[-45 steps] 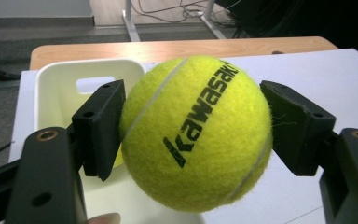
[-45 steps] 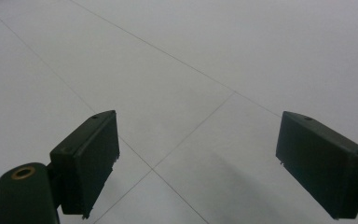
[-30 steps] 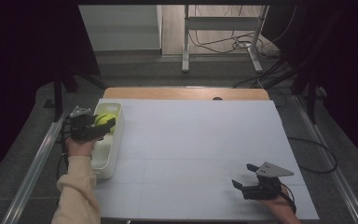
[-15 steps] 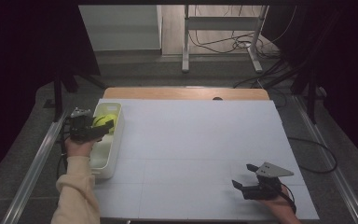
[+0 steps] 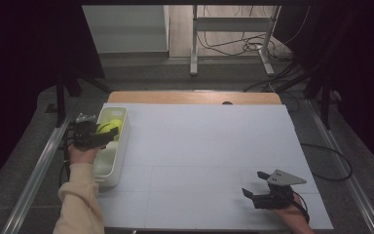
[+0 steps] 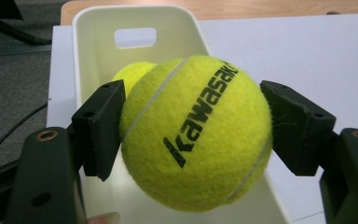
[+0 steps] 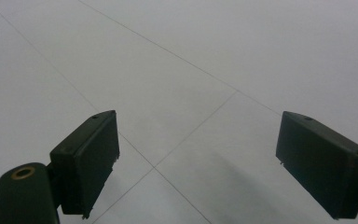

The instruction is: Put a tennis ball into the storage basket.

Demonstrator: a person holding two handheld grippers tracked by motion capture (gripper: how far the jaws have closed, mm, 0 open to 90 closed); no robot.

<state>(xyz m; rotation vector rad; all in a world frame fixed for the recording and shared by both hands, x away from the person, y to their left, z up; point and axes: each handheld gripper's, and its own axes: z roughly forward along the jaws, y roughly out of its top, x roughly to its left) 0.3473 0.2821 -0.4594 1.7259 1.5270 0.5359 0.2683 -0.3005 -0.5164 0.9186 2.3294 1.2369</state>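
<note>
A white sheet [image 5: 209, 146] covers the tabletop, leaving a strip of bare wood [image 5: 175, 97] along the far edge. Beyond that edge stand a pale cabinet [image 5: 126, 29] and a metal stand [image 5: 231, 29] on a wooden floor, with loose cables [image 5: 238, 46] among its legs. Dark curtains [image 5: 29, 48] close both sides, and grey carpet [image 5: 24, 165] with metal rails [image 5: 34, 170] flanks the table.

high: above, forward-down, far | gripper views: close along jaws | shared: table [image 5: 209, 146]
</note>
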